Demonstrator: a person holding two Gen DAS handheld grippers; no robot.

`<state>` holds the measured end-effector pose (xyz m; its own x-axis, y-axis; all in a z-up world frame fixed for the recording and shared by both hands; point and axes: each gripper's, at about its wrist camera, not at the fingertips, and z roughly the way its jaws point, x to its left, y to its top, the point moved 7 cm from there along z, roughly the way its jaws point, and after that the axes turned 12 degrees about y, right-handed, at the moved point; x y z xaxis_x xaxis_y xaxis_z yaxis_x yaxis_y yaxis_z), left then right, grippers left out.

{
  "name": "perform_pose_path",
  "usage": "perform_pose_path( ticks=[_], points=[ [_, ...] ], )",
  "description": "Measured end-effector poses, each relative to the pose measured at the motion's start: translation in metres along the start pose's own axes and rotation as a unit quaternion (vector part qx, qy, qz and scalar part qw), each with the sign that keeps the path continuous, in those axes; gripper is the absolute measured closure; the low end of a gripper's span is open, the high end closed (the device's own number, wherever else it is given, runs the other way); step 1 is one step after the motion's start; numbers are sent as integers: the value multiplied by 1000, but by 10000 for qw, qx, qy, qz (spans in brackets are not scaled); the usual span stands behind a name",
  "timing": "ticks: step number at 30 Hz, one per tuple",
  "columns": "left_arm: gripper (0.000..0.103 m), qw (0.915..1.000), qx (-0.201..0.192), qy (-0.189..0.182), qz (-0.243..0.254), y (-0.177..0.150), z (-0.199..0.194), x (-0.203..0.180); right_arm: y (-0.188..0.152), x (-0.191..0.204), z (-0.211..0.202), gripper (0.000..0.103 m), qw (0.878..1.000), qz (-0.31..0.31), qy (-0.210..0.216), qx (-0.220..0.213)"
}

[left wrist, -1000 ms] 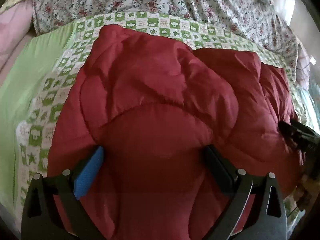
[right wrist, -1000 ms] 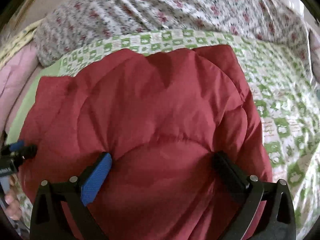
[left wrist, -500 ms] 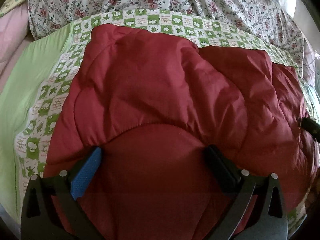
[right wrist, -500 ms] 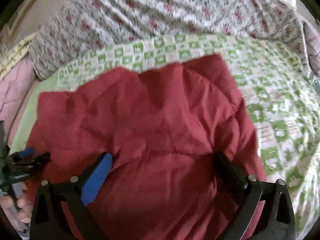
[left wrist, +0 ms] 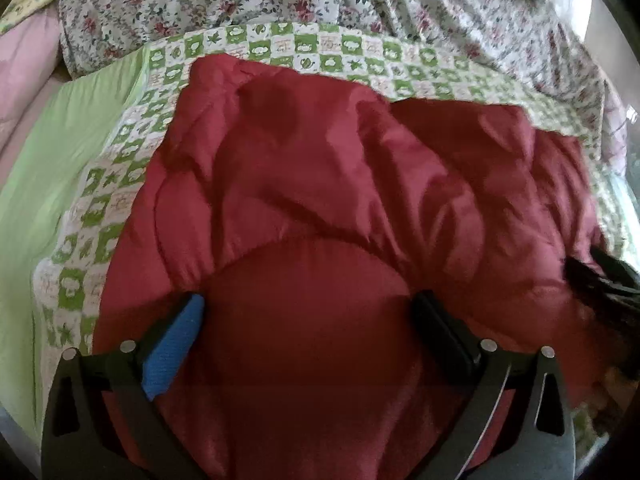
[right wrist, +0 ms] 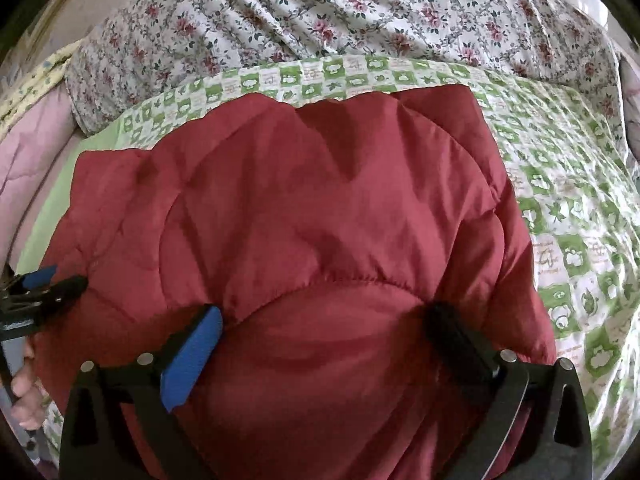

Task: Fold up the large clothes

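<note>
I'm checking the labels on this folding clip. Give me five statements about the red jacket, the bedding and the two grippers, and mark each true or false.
1. The red padded jacket lies on a green-and-white checked sheet. True.
2. The left gripper has its fingers spread wide, with jacket fabric bulging between them. True.
3. The right gripper hangs over bare sheet, away from the jacket. False: its fingers straddle the jacket's near edge.
4. The bedding behind the jacket is plain blue. False: it is a floral quilt, white with red flowers.
5. In the right wrist view the other gripper shows at the jacket's left edge. True.
</note>
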<state>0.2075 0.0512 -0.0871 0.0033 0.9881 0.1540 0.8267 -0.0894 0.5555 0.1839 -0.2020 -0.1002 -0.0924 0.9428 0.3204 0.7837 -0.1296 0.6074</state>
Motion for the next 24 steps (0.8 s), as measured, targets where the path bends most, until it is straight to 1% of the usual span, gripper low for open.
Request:
perform_pose_path(
  ticks=[2, 4, 7, 10, 20, 22, 24],
  points=[
    [1, 9995, -139, -265, -93, -6, -22, 1, -1, -1, 0, 0, 10000, 11, 37, -24],
    [1, 9992, -188, -347, -46, -13, -31, -2, -2, -2, -1, 0, 10000, 20, 52, -43],
    [0, 9997, 18, -257, 60, -21, -12, -9, -2, 0, -1, 0, 10000, 12, 38, -19],
    [0, 9997, 32, -256, 0, -19, 3, -12, -2, 0, -1, 0, 10000, 14, 56, -3],
    [0, 9998, 54, -151, 74, -17, 7, -13, -1, -1, 0, 0, 10000, -8, 3, 23],
    [0, 9998, 73, -138, 94, -17, 8, -14, -1, 3, -6, 1, 10000, -24, -11, -47],
    [0, 9998, 59, -157, 107, -17, 8, -13, -5, 8, -22, 1, 9998, -67, -75, -180]
  ],
)
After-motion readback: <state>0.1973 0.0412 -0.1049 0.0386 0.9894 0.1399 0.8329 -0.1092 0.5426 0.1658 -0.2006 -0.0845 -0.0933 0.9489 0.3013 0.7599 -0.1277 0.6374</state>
